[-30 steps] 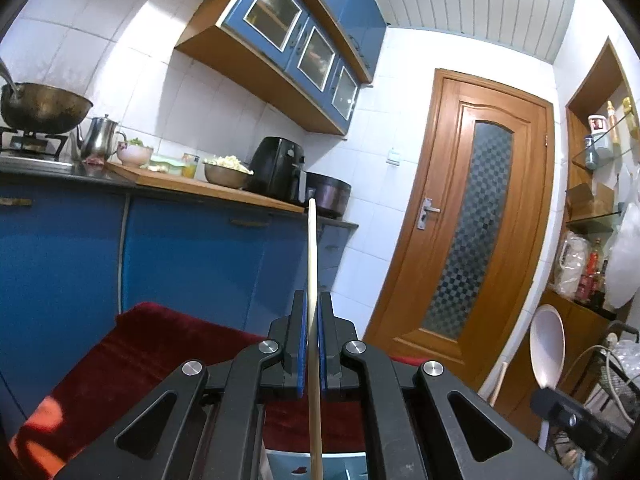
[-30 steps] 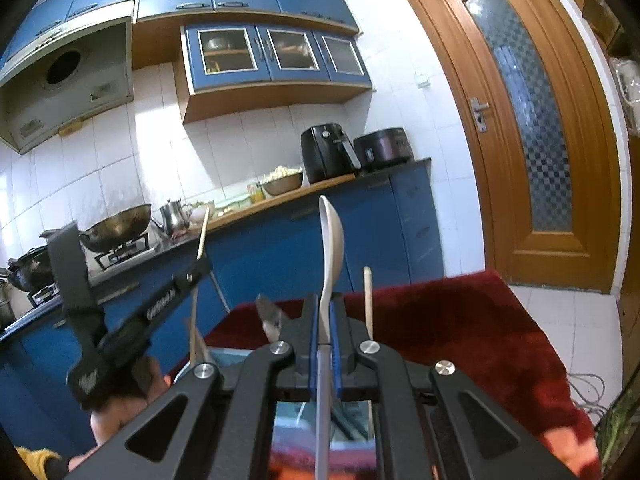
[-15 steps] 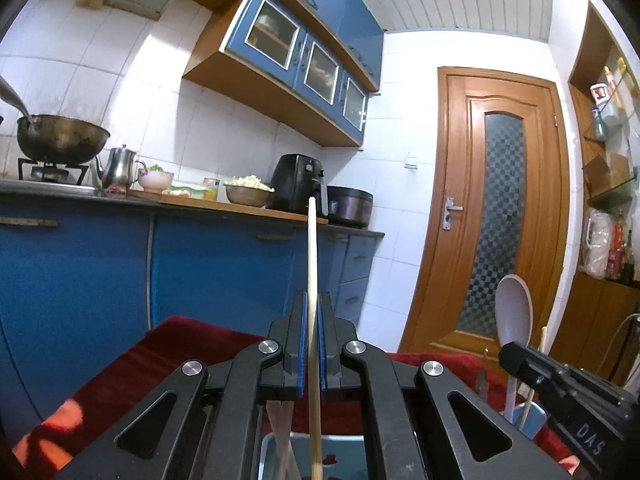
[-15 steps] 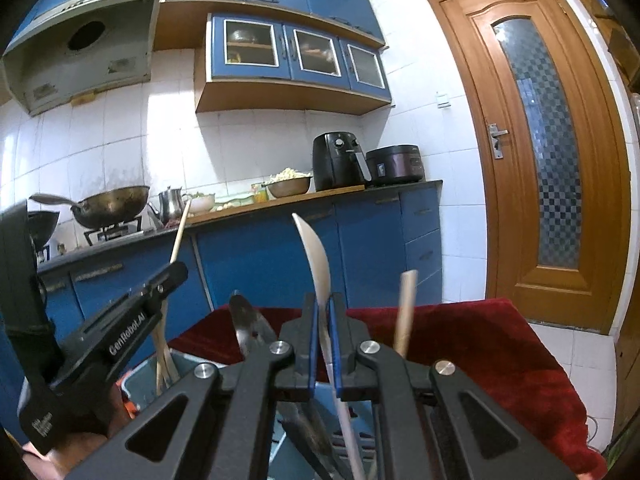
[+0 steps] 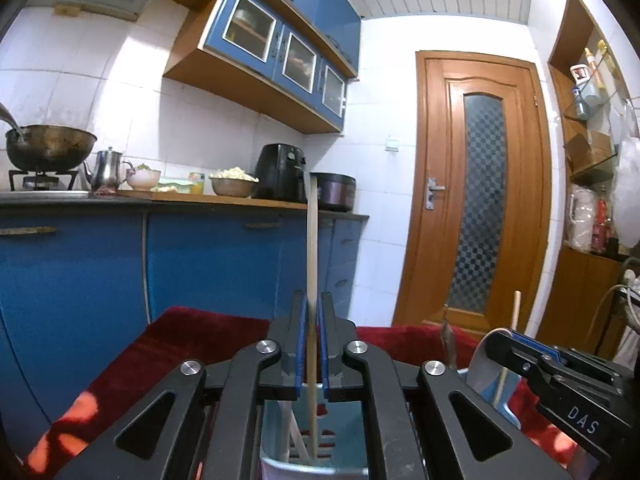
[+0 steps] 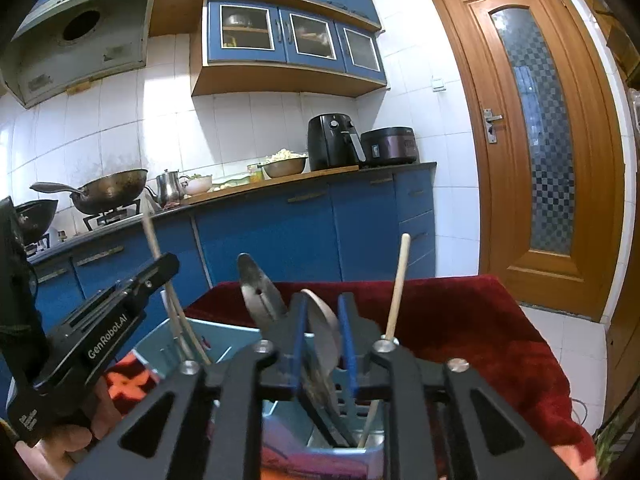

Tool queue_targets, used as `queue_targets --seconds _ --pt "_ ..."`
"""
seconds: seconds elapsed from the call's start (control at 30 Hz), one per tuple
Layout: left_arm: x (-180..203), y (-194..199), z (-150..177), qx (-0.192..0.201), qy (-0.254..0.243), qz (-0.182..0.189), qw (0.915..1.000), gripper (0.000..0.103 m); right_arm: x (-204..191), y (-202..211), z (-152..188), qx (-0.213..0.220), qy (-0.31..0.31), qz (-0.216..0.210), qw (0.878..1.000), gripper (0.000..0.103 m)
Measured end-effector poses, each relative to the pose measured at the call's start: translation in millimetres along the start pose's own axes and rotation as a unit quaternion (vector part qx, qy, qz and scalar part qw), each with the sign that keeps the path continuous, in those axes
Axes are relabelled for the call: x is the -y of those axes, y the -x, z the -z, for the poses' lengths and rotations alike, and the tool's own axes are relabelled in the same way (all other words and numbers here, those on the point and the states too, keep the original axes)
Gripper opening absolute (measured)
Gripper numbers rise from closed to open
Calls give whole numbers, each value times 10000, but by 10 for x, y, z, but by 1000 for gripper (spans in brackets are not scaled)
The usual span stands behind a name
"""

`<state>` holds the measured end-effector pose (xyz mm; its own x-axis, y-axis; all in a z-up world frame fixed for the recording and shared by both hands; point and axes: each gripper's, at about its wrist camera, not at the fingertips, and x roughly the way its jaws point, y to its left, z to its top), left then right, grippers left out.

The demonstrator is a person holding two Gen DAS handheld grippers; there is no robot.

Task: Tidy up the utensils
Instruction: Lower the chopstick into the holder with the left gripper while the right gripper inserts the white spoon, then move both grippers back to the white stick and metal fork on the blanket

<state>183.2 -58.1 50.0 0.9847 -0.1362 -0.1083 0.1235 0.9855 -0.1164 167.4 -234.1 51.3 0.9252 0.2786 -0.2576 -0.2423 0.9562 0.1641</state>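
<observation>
I have both tools over the pale blue holder (image 6: 224, 344) on the red cloth (image 6: 460, 320). My left gripper (image 5: 313, 344) has just been easing its jaws apart; the chopstick (image 5: 312, 280) stands between them, tip down in the holder, with a sliver of gap at the pads. My right gripper's (image 6: 323, 344) jaws have just been opening too, released around the spoon (image 6: 320, 332), which leans inside. I'd finish opening fully, then lift straight up so neither pad drags a utensil out
</observation>
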Motion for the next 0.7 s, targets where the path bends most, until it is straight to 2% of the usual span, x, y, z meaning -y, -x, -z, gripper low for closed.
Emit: queue_targets --seconds 0.17,0.3,0.7 --pt "-2 60 6 -329 80 193 9992 27 -21 151 -4 62 -75 -37 9999 25" --pt "-24 107 25 -662 186 238 9973 27 -34 279 -2 74 -153 -72 9998 27" --pt "-127 432 34 -1344 295 139 9904 27 -137 646 16 -94 -168 -95 9998 32"
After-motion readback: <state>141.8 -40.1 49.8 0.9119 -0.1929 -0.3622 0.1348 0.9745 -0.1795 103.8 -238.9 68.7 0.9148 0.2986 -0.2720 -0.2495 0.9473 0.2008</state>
